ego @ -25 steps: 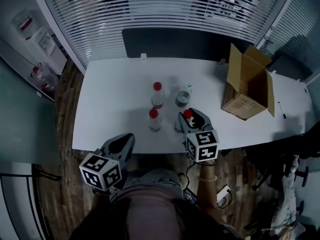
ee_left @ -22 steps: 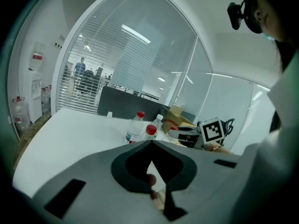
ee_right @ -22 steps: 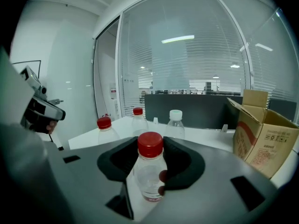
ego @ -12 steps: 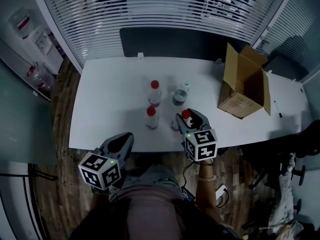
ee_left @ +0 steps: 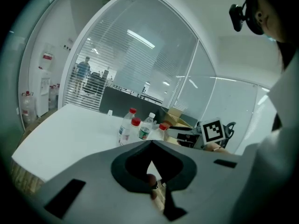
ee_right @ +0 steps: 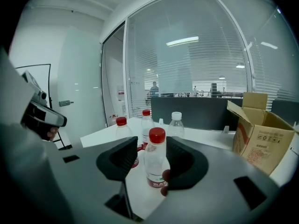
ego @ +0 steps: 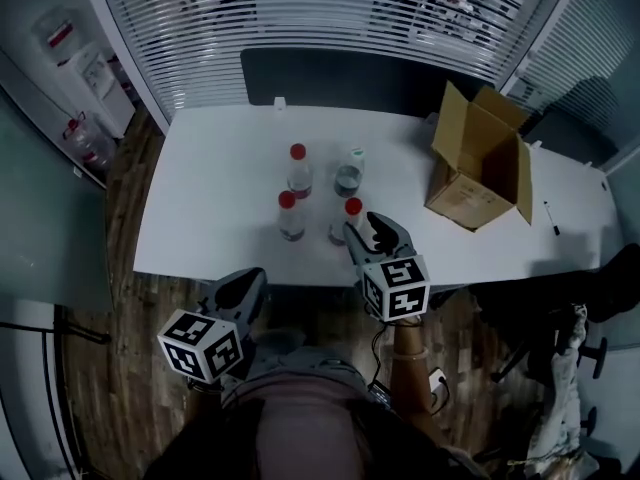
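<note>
The right tongs [ee_right: 153,146] have drawn back from the red-capped bottle [ee_right: 155,162], which now stands out near their tips (it sat deeper between them a second ago). The worktop [ego: 200,198] now lies farther from the left tongs [ee_left: 152,143] too.

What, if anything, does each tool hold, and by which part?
Nothing is held. The right tool stands open around a red-capped bottle on the table, not gripping it; the left tool is shut and empty.
</note>
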A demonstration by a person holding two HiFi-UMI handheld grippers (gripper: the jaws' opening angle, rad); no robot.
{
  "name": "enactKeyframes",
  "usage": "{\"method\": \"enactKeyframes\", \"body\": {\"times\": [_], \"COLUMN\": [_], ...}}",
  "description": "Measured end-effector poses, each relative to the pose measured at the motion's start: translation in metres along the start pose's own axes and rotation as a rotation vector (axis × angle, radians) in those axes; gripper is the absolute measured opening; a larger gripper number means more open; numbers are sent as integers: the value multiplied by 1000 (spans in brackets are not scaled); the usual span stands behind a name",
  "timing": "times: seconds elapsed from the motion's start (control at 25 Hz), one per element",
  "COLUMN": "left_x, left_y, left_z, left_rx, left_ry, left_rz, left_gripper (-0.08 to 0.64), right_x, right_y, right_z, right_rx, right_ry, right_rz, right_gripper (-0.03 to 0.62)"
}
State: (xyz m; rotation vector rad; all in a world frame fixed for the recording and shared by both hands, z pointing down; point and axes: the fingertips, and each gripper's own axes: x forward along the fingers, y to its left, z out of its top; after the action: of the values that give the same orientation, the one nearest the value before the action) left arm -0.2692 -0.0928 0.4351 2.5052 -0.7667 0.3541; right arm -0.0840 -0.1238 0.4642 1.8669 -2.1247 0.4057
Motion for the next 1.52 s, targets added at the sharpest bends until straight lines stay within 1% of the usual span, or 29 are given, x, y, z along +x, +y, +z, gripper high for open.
{"method": "enactKeyframes", "body": {"times": [0.16, 0.36, 0.4, 0.52, 0.64, 1.0, 1.28, 1.52], "left_x": [-13, -26, -29, -37, -46, -69, -80, -87], "left_y": [-22, -42, -46, -58, -69, -92, -121, -145], "left_z": [-9, -29, -32, -39, -47, -59, -73, -87], "left_rx": [-5, -17, -18, -11, -4, 14, 16, 38], "left_ry": [-16, -20, -22, -26, -29, -53, -51, -42], "left_rz": [8, 25, 27, 34, 37, 55, 24, -13], "left_gripper": [8, 8, 8, 8, 8, 8, 8, 9], "right_x": [-26, -59, -65, -87, -110, -163, -205, -232], "right_y": [5, 17, 20, 26, 32, 53, 67, 74], "right_z": [-3, -17, -19, -21, -26, -43, -46, -54], "right_rx": [0, 15, 22, 34, 39, 47, 35, 14], "right_ry": [-5, -32, -44, -87, -121, -145, -154, -153], "right_rz": [13, 34, 35, 21, 0, 21, 16, -12], "right_gripper": [178, 175, 168, 104, 65, 49, 37, 25]}}
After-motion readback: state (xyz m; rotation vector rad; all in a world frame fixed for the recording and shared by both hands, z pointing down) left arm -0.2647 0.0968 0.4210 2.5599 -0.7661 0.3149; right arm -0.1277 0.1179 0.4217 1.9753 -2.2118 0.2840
